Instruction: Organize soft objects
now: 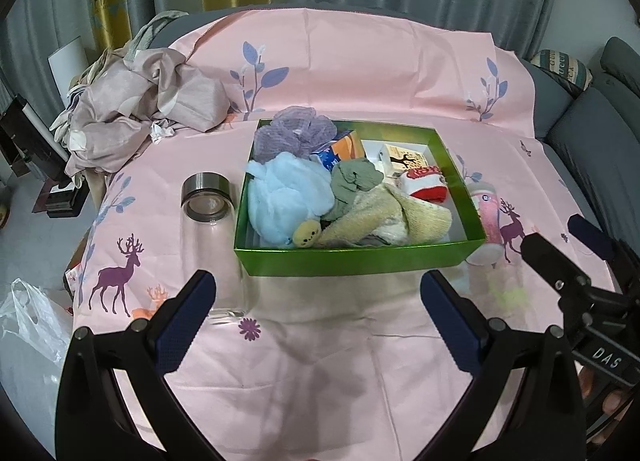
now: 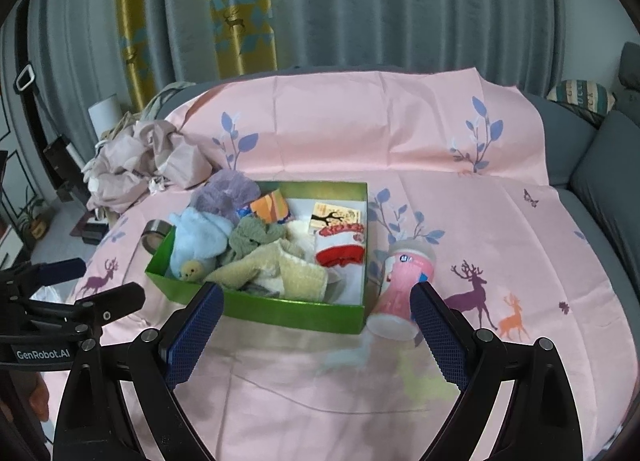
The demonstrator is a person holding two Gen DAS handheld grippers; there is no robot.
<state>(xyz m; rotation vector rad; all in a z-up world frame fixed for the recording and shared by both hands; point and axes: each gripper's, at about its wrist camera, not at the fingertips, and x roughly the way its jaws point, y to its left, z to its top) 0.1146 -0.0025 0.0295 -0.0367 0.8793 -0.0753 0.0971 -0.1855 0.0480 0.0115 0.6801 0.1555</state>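
Soft items (image 1: 320, 197) heaped in green box (image 1: 360, 261)

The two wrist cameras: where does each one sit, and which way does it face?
Left wrist: behind the open left gripper, facing the green box; right gripper shows at the right edge.
Right wrist: behind the open right gripper, facing the same box from farther right; left gripper shows at the left edge.
Shared: box, pink bottle, pink sheet.

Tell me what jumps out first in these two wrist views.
The green box mid-table, heaped with soft things: a light blue bath pouf, a purple pouf at the far corner, a beige towel. A clear glass bottle lies left of it and a pink cup lies against its right side, all on a pink deer-print cloth.
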